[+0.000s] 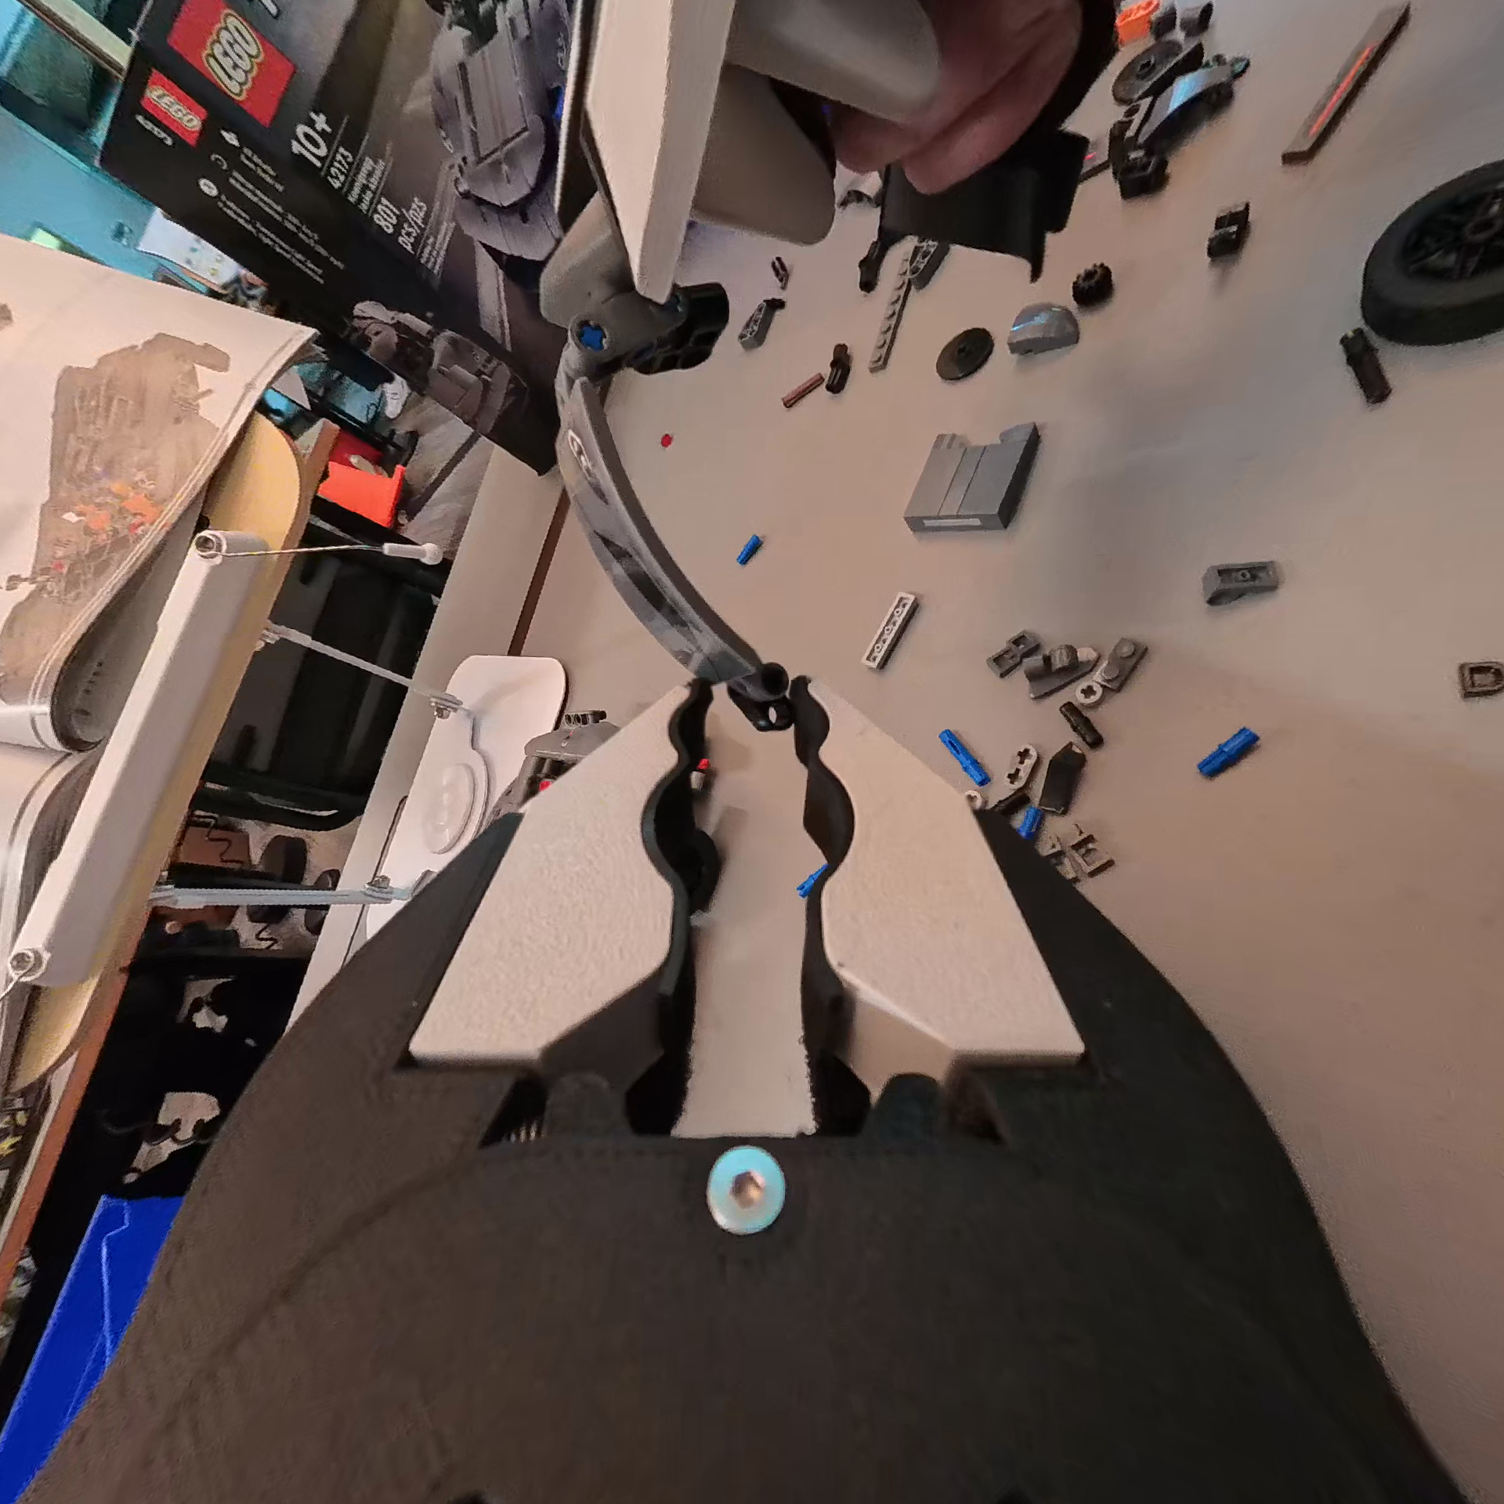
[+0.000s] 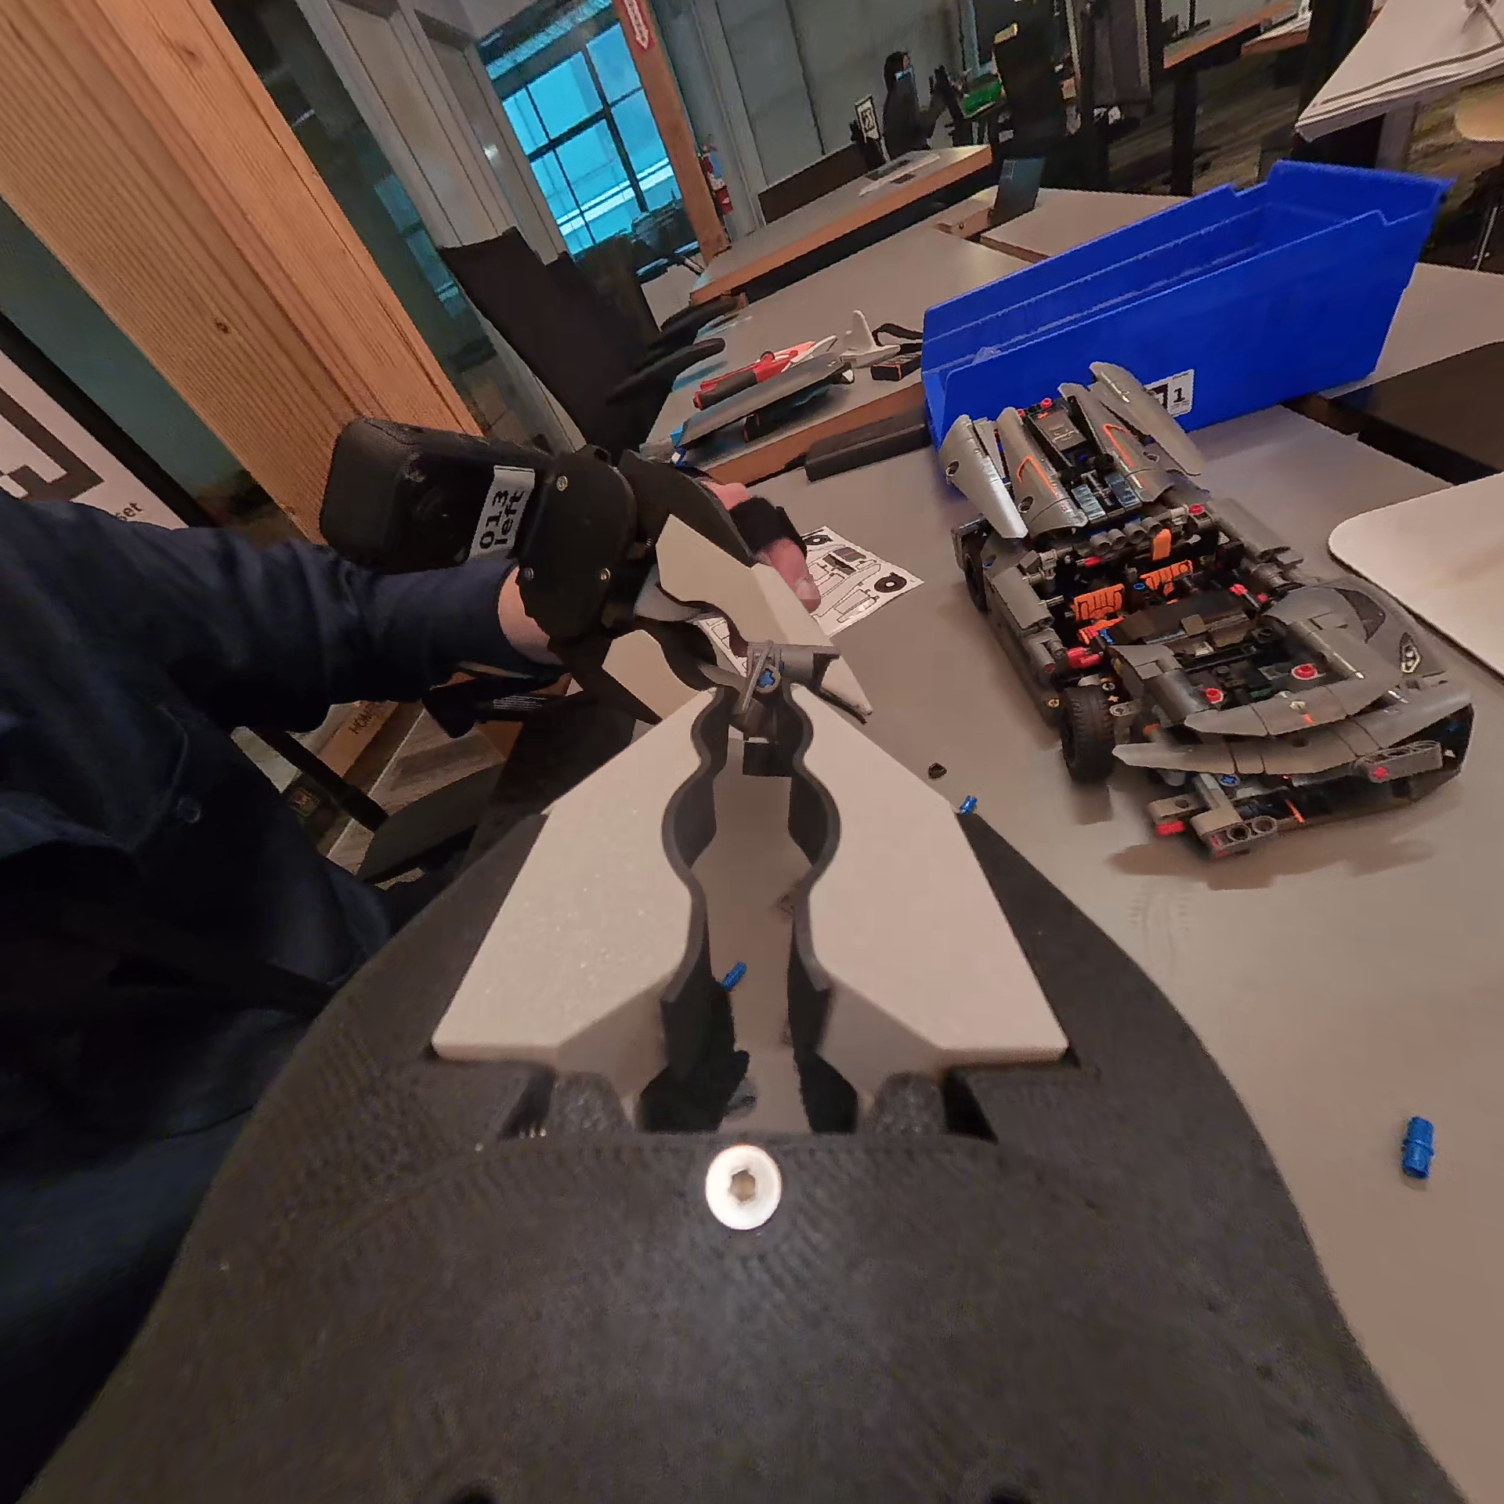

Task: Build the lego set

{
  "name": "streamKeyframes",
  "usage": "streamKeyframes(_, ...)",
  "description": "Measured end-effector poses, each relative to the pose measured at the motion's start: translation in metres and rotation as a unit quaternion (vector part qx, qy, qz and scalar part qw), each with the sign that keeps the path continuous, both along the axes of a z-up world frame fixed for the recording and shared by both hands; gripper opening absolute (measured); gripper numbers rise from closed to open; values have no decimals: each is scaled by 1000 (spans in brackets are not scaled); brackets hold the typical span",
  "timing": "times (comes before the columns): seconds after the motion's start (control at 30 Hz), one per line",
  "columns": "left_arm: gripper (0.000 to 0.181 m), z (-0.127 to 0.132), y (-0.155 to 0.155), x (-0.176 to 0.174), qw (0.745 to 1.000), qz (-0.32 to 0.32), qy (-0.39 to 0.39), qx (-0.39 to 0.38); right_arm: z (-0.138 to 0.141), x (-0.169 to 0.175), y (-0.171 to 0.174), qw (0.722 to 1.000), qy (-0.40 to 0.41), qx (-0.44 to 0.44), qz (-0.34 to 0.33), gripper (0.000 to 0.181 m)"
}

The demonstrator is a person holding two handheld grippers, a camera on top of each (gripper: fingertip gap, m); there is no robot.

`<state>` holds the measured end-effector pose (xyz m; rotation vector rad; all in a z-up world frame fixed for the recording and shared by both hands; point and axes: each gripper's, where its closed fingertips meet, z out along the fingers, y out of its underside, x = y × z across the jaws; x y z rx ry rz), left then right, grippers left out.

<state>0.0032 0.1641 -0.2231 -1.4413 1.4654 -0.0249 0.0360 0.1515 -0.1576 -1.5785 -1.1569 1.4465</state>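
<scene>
Two handheld grippers meet over a grey table (image 1: 1221, 1017), both gripping one curved grey Lego arch piece (image 1: 631, 553). In the left wrist view, the left gripper (image 1: 745, 692) has its jaws closed on the arch's lower end, where a small black connector (image 1: 765, 704) sits between the tips. The arch sweeps up toward 11 o'clock, where the right gripper (image 1: 651, 277), held by a hand (image 1: 977, 89), clamps its other end beside a blue pin. Loose parts lie scattered from 12 to 3 o'clock: blue pins (image 1: 1227, 750), a flat grey panel (image 1: 972, 480), a black tyre (image 1: 1444, 260). The set's dark box (image 1: 325, 187) leans at 11 o'clock, and an open instruction booklet (image 1: 106, 456) lies at 9 o'clock.

In the right wrist view, the right gripper (image 2: 753, 692) has its jaws pinched on the same piece, and the left gripper (image 2: 781, 635) comes in from 10 o'clock. The mostly built grey and orange car (image 2: 1204, 618) sits at 2 o'clock, just in front of a blue bin (image 2: 1180, 317)
</scene>
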Motion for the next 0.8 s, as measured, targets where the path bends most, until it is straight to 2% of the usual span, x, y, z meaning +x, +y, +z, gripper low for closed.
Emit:
streamKeyframes(0.33,8,7,10,-12,997,39,-46,-40,1,-2,-3,999,0,32,-4,10)
streamKeyframes(0.5,7,21,14,-16,991,45,-108,-69,5,-3,-2,998,4,62,-18,11)
streamKeyframes(0.7,8,28,14,-18,989,40,-125,-72,20,2,0,993,23,106,-40,10)
streamKeyframes(0.8,11,27,21,-28,988,61,-123,-76,26,9,8,993,36,100,-56,9)
